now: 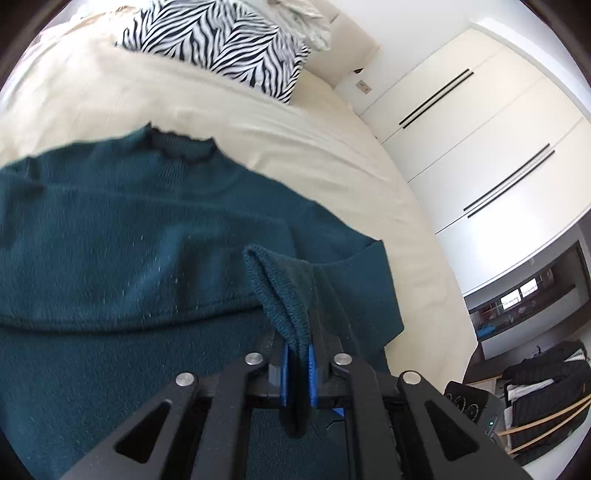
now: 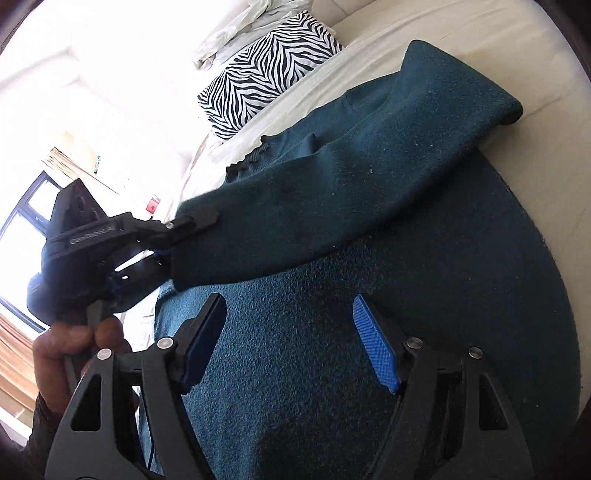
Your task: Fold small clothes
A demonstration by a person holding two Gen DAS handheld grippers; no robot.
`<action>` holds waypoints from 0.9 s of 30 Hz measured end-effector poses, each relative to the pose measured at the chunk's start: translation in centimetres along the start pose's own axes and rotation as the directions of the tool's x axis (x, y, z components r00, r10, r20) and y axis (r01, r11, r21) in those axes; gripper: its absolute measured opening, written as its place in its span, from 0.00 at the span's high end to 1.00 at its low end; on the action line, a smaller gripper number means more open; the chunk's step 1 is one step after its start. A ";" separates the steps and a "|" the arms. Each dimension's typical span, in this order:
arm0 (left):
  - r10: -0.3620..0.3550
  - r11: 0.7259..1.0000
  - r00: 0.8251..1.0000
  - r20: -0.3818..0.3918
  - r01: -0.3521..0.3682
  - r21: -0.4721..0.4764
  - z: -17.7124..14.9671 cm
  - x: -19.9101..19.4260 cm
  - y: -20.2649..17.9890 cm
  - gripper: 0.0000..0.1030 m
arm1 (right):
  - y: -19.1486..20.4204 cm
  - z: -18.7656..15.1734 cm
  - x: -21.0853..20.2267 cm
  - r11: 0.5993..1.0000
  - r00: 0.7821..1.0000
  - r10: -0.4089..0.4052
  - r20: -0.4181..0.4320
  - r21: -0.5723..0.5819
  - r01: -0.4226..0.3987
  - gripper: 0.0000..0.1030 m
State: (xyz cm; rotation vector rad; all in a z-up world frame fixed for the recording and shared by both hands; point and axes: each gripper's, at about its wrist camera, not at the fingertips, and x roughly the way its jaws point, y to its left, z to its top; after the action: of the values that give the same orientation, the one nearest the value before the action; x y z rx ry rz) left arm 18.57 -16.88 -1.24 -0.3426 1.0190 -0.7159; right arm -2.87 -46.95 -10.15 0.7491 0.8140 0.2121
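A dark teal knit sweater (image 1: 122,243) lies spread on a cream bed (image 1: 280,122), its ruffled neck (image 1: 181,146) toward the pillows. My left gripper (image 1: 297,354) is shut on the cuff of a sleeve (image 1: 284,291). In the right wrist view the left gripper (image 2: 184,236) holds that sleeve (image 2: 351,177) lifted and stretched across the sweater body (image 2: 332,350). My right gripper (image 2: 291,339) is open and empty, just above the sweater body, its blue pads (image 2: 375,347) wide apart.
A zebra-print pillow (image 1: 218,40) and crumpled white bedding (image 1: 306,18) lie at the head of the bed. White wardrobe doors (image 1: 480,140) stand to the right. A chair with dark clothes (image 1: 546,391) stands beside the bed. A window (image 2: 26,221) is at the left.
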 end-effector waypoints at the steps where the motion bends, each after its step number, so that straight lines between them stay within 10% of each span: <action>1: -0.003 0.999 1.000 0.020 0.002 0.033 0.7 -0.9 -0.5 0.92 | 0.0 0.0 -0.1 1.000 1.000 -0.004 -0.001 -0.003 0.004 0.32; 6: 0.046 0.993 0.994 0.102 -0.057 0.105 3.8 -3.8 0.5 0.92 | -0.1 0.0 -0.5 1.000 1.000 -0.002 -0.003 0.018 0.002 0.32; 14: 0.200 0.980 0.975 0.098 -0.196 -0.045 4.9 -4.7 11.2 0.92 | -1.6 2.7 -1.3 0.983 0.998 0.059 0.029 0.170 -0.063 0.31; 27: 0.229 0.970 0.972 0.056 -0.223 -0.094 3.1 -2.0 16.5 0.90 | -6.8 10.1 2.0 0.874 0.991 0.063 0.117 0.474 -0.111 0.31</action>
State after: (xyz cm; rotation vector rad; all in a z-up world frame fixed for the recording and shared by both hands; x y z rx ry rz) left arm 26.89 -3.71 -7.84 -0.3176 1.0091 -0.4524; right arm 5.11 -56.32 -11.35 1.2584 0.7457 0.0490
